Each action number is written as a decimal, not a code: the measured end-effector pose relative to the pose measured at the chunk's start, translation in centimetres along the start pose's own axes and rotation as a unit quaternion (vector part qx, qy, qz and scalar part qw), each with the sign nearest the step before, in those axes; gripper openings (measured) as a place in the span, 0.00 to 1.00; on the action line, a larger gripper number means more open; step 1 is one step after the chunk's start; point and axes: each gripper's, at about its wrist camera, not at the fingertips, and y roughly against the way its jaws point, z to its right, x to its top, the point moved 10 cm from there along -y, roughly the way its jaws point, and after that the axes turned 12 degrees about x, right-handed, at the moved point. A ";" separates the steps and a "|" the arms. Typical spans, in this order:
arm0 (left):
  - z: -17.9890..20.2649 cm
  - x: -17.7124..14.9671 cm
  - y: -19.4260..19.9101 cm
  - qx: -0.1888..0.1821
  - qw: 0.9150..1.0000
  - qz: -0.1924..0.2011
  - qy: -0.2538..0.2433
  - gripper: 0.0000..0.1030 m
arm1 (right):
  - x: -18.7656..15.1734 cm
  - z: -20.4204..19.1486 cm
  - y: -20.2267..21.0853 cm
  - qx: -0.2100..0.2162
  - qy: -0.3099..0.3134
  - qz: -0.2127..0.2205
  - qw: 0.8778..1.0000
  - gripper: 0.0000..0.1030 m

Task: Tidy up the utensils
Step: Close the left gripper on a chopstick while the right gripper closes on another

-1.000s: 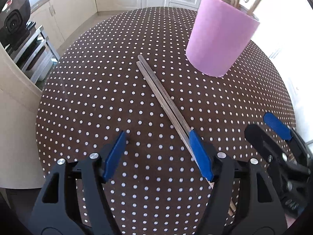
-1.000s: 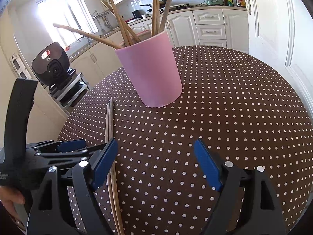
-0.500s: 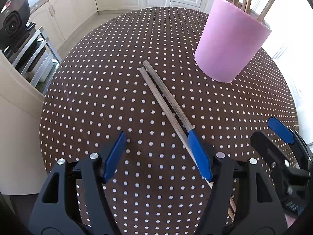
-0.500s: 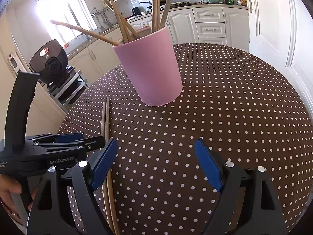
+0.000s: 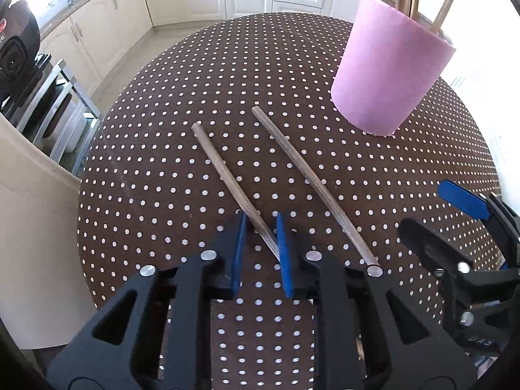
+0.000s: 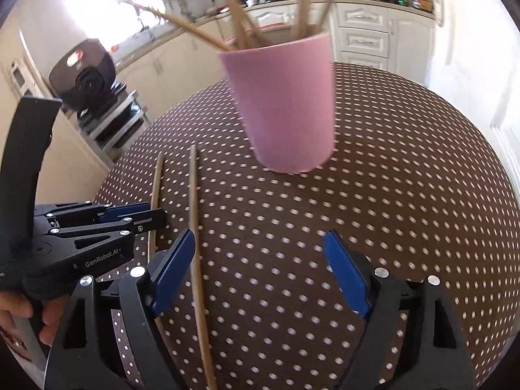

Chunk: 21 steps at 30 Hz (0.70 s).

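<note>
My round table (image 5: 156, 195) wears a brown cloth with white dots. Two wooden chopsticks (image 5: 308, 178) lie mid-frame on it, slanting and apart, and a pink cup (image 5: 390, 78) stands at the upper right.

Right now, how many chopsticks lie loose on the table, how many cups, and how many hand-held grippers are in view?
Loose chopsticks: 2, one between the left hand-held gripper's pads, one free
Pink cup: 1
Hand-held grippers: 2, left, right
Total: 5

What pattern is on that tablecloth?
The tablecloth is dark brown with small white polka dots, clearest in the left wrist view.
</note>
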 end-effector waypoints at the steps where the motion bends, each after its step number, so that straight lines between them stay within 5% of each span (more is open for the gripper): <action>1: -0.4 0.0 -0.3 -0.002 1.000 -0.001 -0.001 0.14 | 0.2 -0.4 -0.5 0.002 0.005 -0.010 1.000 0.76; 6: -2.4 -0.1 -1.0 -0.009 1.000 -0.005 -0.012 0.08 | 1.1 -2.2 -2.9 -0.003 0.037 -0.057 0.998 0.73; 8: -2.9 -0.1 -1.3 -0.017 1.000 -0.006 -0.016 0.08 | 1.4 -2.9 -4.0 -0.007 0.051 -0.076 0.996 0.61; 21: -4.6 1.8 -3.0 -0.034 0.999 -0.023 -0.019 0.08 | 2.7 -5.1 -8.8 -0.028 0.078 -0.151 0.985 0.22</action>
